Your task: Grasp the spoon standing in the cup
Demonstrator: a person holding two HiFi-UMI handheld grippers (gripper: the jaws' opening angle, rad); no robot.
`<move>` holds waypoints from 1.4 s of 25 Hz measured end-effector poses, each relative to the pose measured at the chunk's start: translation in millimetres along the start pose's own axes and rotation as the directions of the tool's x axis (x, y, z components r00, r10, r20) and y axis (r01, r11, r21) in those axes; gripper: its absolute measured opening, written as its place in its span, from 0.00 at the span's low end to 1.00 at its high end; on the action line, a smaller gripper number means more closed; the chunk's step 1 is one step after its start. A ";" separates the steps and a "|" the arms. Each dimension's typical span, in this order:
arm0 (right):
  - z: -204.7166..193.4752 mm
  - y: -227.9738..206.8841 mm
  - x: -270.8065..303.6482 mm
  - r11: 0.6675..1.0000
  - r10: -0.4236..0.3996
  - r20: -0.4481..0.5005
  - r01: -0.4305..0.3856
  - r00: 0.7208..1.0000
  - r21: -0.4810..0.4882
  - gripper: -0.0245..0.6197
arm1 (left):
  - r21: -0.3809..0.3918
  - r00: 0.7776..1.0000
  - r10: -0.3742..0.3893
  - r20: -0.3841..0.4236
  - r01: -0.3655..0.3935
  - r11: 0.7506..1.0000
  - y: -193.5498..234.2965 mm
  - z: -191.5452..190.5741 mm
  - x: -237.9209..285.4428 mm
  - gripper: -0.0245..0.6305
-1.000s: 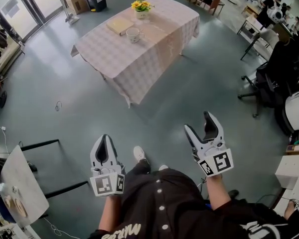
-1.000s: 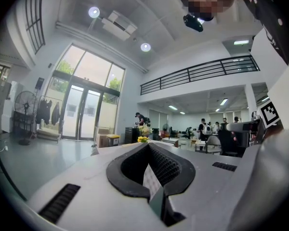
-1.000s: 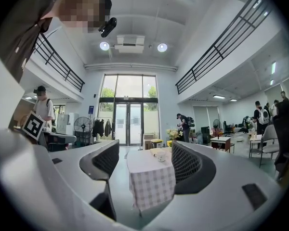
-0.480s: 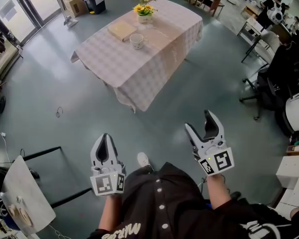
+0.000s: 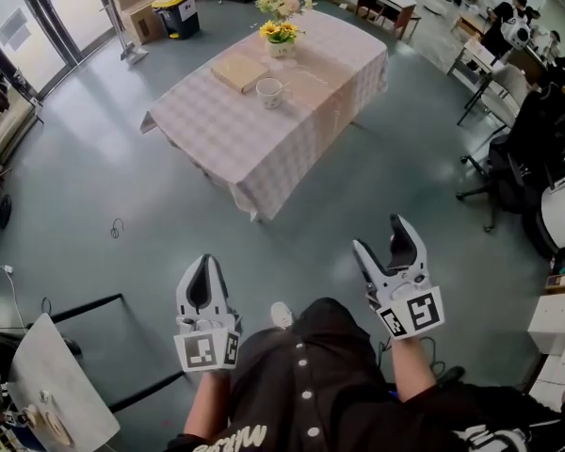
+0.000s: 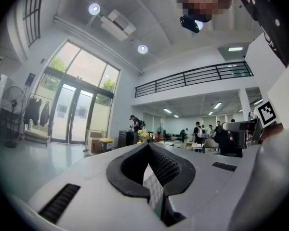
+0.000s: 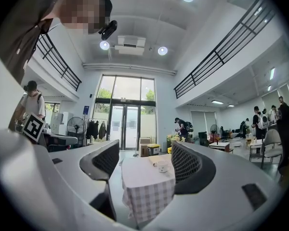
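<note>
A white cup (image 5: 270, 90) stands on a table with a checked cloth (image 5: 226, 130), far ahead of me across the floor. Whether a spoon stands in the cup is too small to tell. Both grippers are held low in front of my body, well short of the table. My left gripper (image 5: 200, 266) has its jaws together with nothing in them, which the left gripper view (image 6: 148, 146) confirms. My right gripper (image 5: 384, 240) is open and empty. In the right gripper view (image 7: 145, 148) the table (image 7: 147, 186) and the cup (image 7: 162, 166) show between its jaws.
A flat wooden box (image 5: 239, 72) and yellow flowers in a pot (image 5: 281, 32) share the table with the cup. Office chairs (image 5: 508, 149) and desks with people stand at the right. A white board on a black frame (image 5: 56, 384) sits at my lower left. Cardboard boxes and a yellow-lidded bin (image 5: 180, 6) stand by the glass doors.
The table has come nearer and lower in the head view as I walk toward it. Both grippers keep the same pose in front of me.
</note>
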State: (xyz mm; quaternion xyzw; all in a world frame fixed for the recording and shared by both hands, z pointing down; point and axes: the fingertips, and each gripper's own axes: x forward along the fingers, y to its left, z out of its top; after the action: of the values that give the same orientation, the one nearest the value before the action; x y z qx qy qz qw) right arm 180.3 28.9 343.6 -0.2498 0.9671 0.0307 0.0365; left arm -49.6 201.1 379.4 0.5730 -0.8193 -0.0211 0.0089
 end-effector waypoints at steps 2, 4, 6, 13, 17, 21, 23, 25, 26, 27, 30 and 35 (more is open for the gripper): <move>-3.3 3.9 1.9 1.000 -0.005 -0.008 0.005 1.000 0.004 0.53 | -0.004 1.000 -0.002 -0.007 0.002 1.000 7.0 -2.8 0.2 0.06; -6.3 5.0 4.2 1.000 -0.008 -0.015 0.008 1.000 0.006 0.53 | -0.008 1.000 -0.001 -0.014 0.001 1.000 11.5 -5.6 0.0 0.06; -8.7 4.7 8.5 1.000 -0.009 -0.018 0.009 1.000 0.007 0.53 | -0.012 1.000 0.002 -0.022 -0.002 1.000 15.6 -9.6 1.8 0.06; -16.2 5.7 32.1 1.000 0.002 -0.021 -0.001 1.000 0.013 0.53 | -0.012 1.000 0.012 -0.026 -0.013 1.000 30.6 -13.1 16.3 0.06; -18.8 3.3 49.8 1.000 0.016 -0.022 -0.016 1.000 0.015 0.52 | -0.008 0.999 0.021 -0.026 -0.022 1.000 36.8 -12.7 28.0 0.06; -22.5 -6.3 66.9 1.000 0.021 -0.028 -0.020 0.999 0.018 0.52 | -0.004 0.999 0.027 -0.032 -0.027 1.000 39.3 -14.2 44.5 0.06; -22.7 -11.7 77.2 1.000 0.020 -0.031 -0.019 0.999 0.018 0.53 | -0.006 0.999 0.029 -0.039 -0.029 1.000 42.4 -14.2 55.9 0.06; -23.6 -18.8 87.2 1.000 0.019 -0.032 -0.018 0.999 0.018 0.53 | -0.008 0.999 0.026 -0.041 -0.027 1.000 43.7 -15.1 68.9 0.06; -24.7 -23.2 92.0 1.000 0.018 -0.032 -0.017 0.999 0.017 0.53 | -0.008 0.999 0.024 -0.042 -0.025 1.000 43.5 -16.0 76.0 0.06; -26.2 -28.2 96.8 1.000 0.018 -0.032 -0.017 0.999 0.017 0.53 | -0.008 0.999 0.022 -0.042 -0.023 1.000 42.7 -16.7 83.6 0.06; -30.5 -45.5 112.2 1.000 0.014 -0.035 -0.013 0.999 0.017 0.52 | -0.007 0.999 0.017 -0.037 -0.017 1.000 39.9 -16.9 108.3 0.06; -35.0 -71.8 145.1 1.000 0.013 -0.038 -0.012 0.999 0.017 0.52 | -0.008 0.999 0.008 -0.032 -0.008 1.000 37.7 -13.2 153.3 0.06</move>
State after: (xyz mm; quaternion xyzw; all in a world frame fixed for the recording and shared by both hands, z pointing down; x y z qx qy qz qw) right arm 86.6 -106.4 363.1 -0.2439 0.9694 0.0178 0.0198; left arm -137.0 69.7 392.8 0.5699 -0.8212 -0.0150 0.0245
